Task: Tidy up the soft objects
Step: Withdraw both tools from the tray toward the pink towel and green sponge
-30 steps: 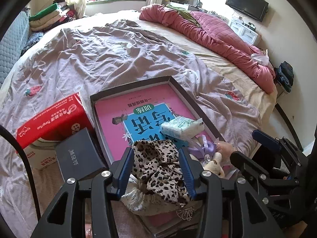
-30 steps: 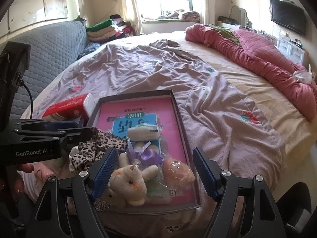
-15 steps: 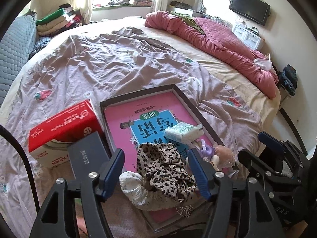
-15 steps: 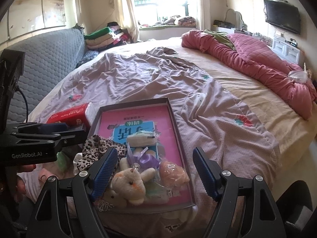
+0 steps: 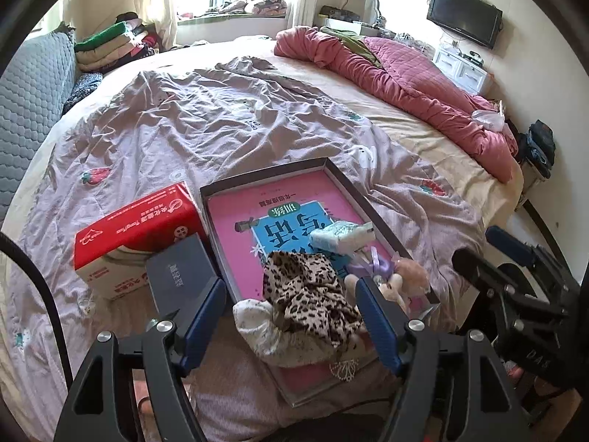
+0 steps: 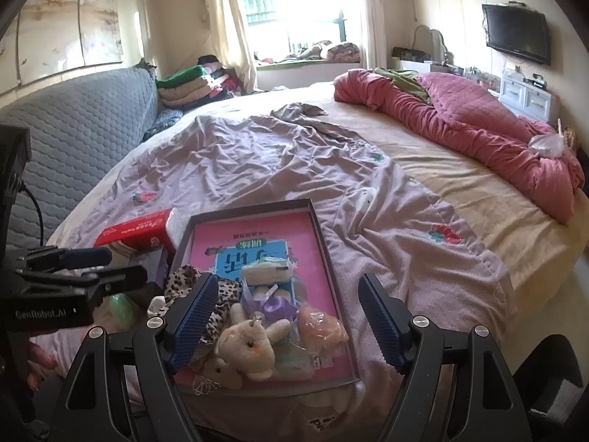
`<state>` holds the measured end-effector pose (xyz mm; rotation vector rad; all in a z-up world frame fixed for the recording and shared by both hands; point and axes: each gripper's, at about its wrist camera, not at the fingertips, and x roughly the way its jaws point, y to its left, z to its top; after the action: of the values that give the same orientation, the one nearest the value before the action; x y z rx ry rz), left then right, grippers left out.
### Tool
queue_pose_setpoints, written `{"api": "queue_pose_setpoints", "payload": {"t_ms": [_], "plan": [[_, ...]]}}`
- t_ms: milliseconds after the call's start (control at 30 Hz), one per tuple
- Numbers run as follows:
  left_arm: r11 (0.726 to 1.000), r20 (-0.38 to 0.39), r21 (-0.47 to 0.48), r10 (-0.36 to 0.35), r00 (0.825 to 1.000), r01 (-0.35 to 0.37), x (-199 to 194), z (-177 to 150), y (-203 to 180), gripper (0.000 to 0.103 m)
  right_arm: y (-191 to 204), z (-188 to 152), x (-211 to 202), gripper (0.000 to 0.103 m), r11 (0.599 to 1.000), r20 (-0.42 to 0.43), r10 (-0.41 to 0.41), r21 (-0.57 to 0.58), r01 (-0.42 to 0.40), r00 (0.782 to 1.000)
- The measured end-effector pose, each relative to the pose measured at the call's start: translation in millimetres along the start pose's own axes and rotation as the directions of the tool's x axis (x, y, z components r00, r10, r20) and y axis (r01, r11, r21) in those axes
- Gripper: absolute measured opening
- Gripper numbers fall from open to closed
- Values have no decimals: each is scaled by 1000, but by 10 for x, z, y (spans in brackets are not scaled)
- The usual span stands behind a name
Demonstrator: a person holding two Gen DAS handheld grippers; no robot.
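A dark shallow box lid (image 5: 342,178) (image 6: 320,235) with a pink book inside lies on the bed. In it are a leopard-print cloth (image 5: 313,298) (image 6: 180,280) over a white floral cloth (image 5: 257,328), a pale tissue pack (image 5: 340,235) (image 6: 267,274), a purple ribbon (image 6: 272,304), a cream plush bunny (image 6: 246,350) and a peach plush (image 6: 322,329). My left gripper (image 5: 291,316) is open and empty, its fingers either side of the leopard cloth, above it. My right gripper (image 6: 287,316) is open and empty above the plush toys.
A red tissue box (image 5: 136,228) and a dark grey case (image 5: 180,272) lie left of the lid. A crumpled mauve sheet (image 5: 221,110) covers the bed, with a pink quilt (image 5: 405,77) along the right. A grey padded headboard (image 6: 73,129) is left.
My left gripper has opened, let go of the leopard cloth in the lid and pulled back and up. My right gripper has also drawn back a little, still open.
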<state>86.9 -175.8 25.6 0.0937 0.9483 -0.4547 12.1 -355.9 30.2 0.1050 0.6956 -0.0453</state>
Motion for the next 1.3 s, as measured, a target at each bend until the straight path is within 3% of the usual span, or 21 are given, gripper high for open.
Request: {"api": "queue_pose_setpoints", "payload": {"t_ms": [533, 933, 1300], "plan": [[1000, 47, -23, 21, 999, -20, -437, -174, 183, 74, 298, 134, -332, 80, 999, 75, 28, -40, -25, 997], [986, 65, -131, 114, 991, -105, -843, -354, 880, 74, 678, 220, -496, 80, 993, 111, 79, -93, -69, 991], [964, 52, -218, 169, 984, -154, -1054, -631, 1391, 74, 1154, 203, -517, 80, 974, 81, 164, -170, -149, 983]]}}
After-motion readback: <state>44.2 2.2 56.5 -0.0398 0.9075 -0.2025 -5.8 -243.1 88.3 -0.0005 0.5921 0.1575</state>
